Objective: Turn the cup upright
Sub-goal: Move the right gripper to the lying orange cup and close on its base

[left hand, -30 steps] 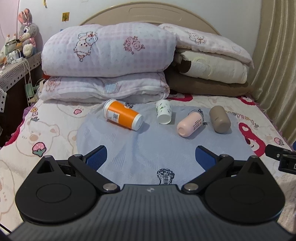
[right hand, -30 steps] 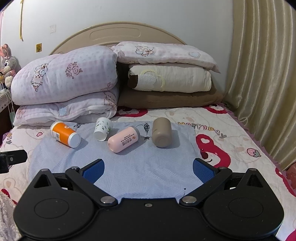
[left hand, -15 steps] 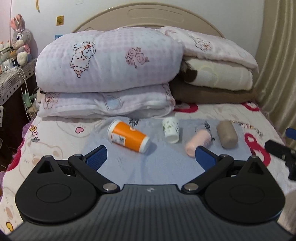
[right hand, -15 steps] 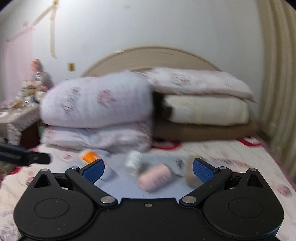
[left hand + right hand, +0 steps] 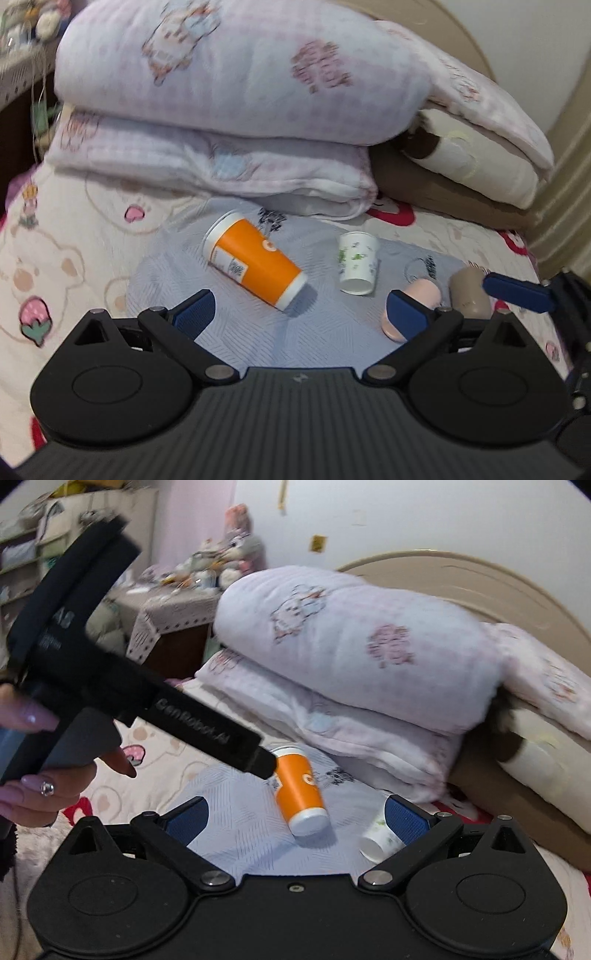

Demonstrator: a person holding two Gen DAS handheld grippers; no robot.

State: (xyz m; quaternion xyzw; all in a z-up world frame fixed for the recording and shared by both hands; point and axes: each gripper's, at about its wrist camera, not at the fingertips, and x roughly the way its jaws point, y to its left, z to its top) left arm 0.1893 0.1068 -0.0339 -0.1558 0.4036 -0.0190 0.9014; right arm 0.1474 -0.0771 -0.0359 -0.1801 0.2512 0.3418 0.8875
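Observation:
An orange paper cup lies on its side on a blue-grey cloth on the bed; it also shows in the right wrist view. A small white cup with green print lies on its side to its right, and shows in the right wrist view. A pink cup and a brown cup lie further right. My left gripper is open and empty, just short of the orange cup. My right gripper is open and empty, facing the orange cup.
Folded quilts and stacked pillows rise right behind the cups. The left gripper's body and the hand holding it fill the left of the right wrist view. A bedside table with plush toys stands at the left.
Both grippers moved forward and swung left toward the orange cup. The right gripper now looks across at the left one. The cups have not moved.

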